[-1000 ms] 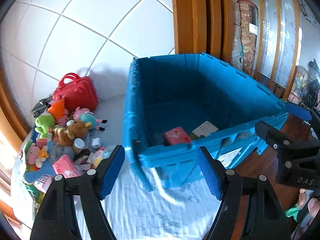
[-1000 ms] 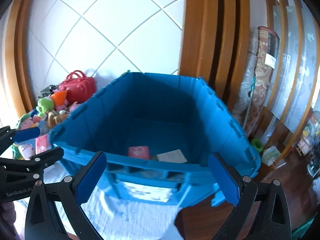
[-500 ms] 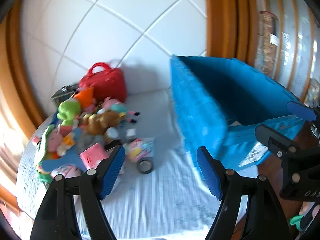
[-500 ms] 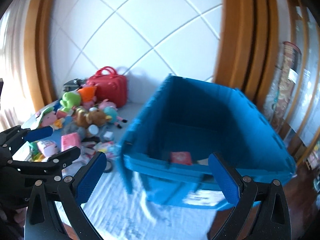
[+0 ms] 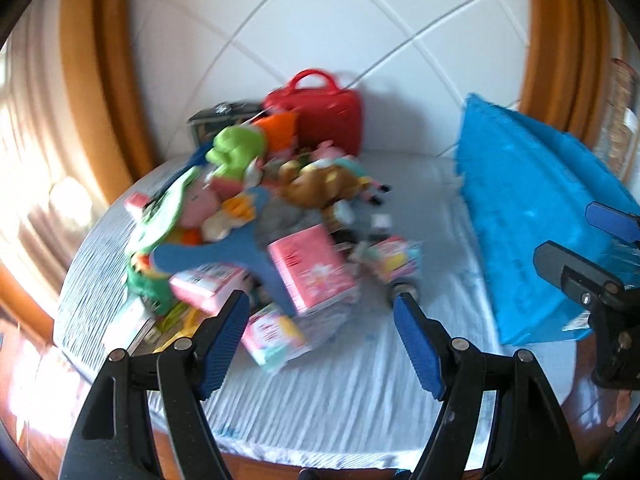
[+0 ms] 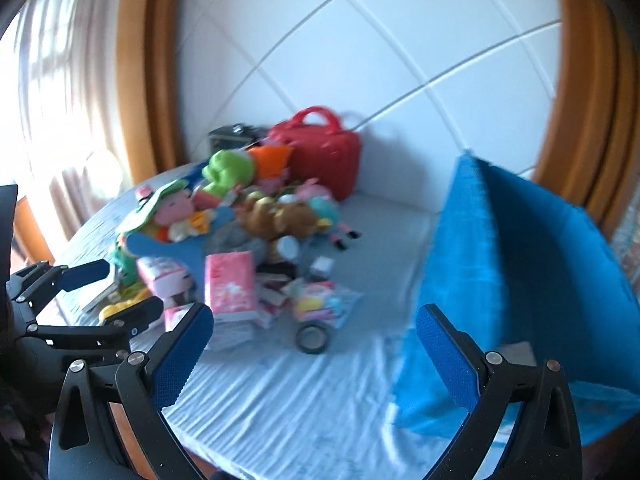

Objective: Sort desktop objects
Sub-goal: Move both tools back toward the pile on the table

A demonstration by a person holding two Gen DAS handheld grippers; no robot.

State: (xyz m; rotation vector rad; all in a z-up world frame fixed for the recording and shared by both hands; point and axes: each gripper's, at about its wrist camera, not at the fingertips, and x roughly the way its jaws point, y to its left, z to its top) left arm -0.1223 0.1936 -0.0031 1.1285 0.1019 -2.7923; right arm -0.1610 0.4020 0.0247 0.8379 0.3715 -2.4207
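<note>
Both views have swung from the deep blue plastic crate (image 5: 532,216), now at three o'clock, to the blurred, seemingly untouched heap of plush toys and pink boxes (image 5: 256,216). Our left gripper (image 5: 320,344) and right gripper (image 6: 316,356) stand spread, empty; we pick next.

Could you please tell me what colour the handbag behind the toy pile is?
Red handbag, clearest in the right wrist view.

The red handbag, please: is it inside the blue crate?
No, the red handbag stands on the table against the wall, apart from the blue crate.
</note>
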